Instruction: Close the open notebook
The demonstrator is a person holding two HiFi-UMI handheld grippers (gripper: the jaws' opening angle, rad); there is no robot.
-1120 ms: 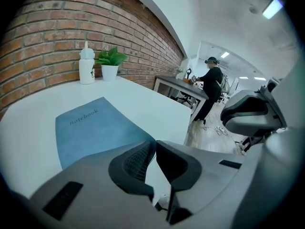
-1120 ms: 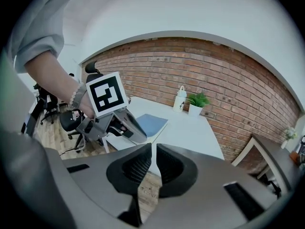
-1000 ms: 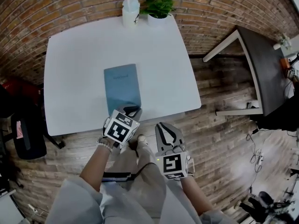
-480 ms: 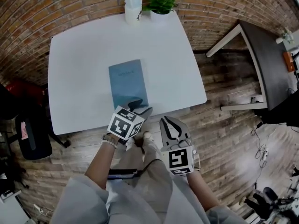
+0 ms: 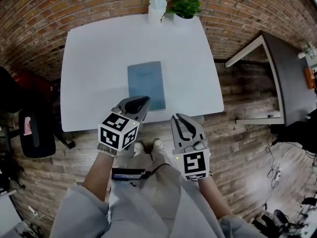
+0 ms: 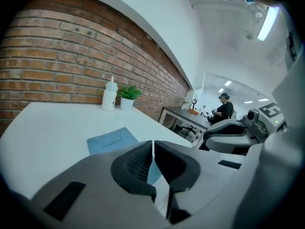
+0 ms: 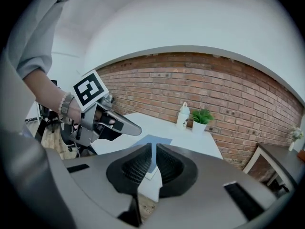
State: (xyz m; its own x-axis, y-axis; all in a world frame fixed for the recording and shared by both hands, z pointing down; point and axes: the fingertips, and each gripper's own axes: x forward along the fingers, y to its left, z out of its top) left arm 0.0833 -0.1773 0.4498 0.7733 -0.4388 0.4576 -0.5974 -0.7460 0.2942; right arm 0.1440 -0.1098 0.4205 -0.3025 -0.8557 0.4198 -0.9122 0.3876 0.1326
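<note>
The notebook [image 5: 145, 85] is laid closed on the table [image 5: 94, 58]. At its near edge, the left gripper [image 5: 142, 100] has just been closed, empty; the right gripper [image 5: 178, 118], nearby, is pressed together, empty.

The left hand-held gripper [image 5: 142, 102] points forward and slightly down, and its jaws have just been closing, meeting on nothing. Just beside it, the right hand-held gripper [image 5: 178, 118] points the same way, jaws together and empty.

The notebook [image 5: 146, 85] lies on the table [image 5: 94, 58], near its front edge and about midway across. At the far edge stand a bottle [image 5: 157, 8] and, just right of it, a potted plant [image 5: 185, 9]. A second table [image 5: 290, 73] stands on the floor to the right, and a chair [image 5: 35, 140] to the left.
</note>
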